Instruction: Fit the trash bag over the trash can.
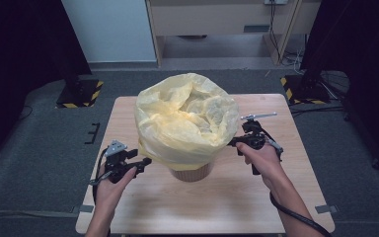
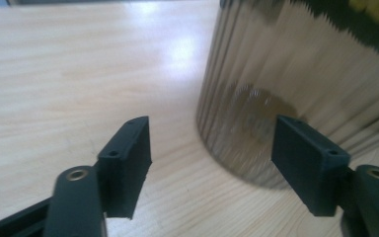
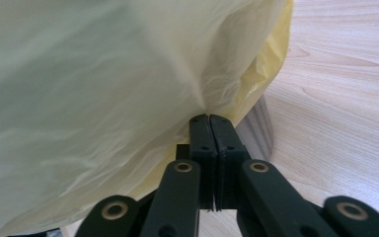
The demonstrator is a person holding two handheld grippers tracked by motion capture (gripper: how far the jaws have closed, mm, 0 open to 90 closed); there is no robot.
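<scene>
With the right gripper [image 3: 209, 117] pinching the yellow bag [image 1: 185, 118] at its three o'clock edge and the left gripper [image 2: 211, 150] spread, empty, near seven o'clock (nothing between its jaws), a one-sided pull could tip the bin [image 1: 192, 173] mid-table.

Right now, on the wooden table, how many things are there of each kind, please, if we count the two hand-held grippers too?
Yellow plastic bag: 1
Ribbed bin under the bag: 1
Grippers: 2, the left gripper open, the right gripper shut on the bag
Total: 4
</scene>
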